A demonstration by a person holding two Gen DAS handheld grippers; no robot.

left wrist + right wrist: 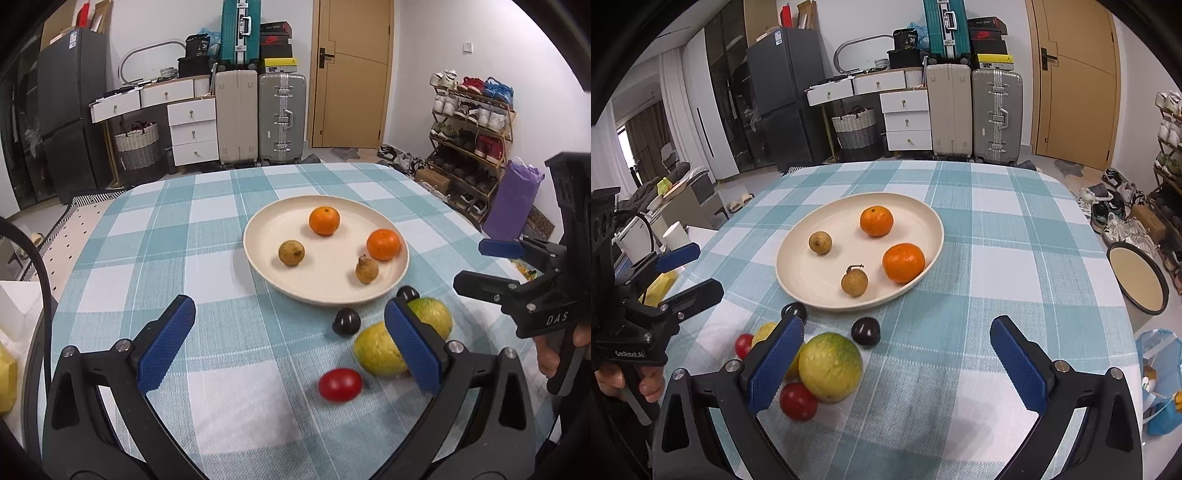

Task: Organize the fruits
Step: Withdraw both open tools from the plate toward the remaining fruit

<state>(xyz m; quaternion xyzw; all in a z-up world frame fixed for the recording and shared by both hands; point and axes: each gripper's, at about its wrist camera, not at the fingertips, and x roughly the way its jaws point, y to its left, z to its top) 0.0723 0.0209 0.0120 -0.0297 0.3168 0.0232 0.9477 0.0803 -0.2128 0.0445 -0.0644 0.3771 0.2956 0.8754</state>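
Both claws wide and empty, left gripper (290, 345) and right gripper (897, 365); round yellow-green citrus fruit (830, 366) at the cream plate's (798, 243) 6 o'clock looks firm, slick: grip its equator gently.

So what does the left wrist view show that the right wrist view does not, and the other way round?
Only the left wrist view shows the full shoe rack and the purple bag. Only the right wrist view shows a second red tomato, the round basin beside the table, and the curtains. Both show the plate with two oranges and two longans, the dark plums, the green-yellow fruits, and open grippers.
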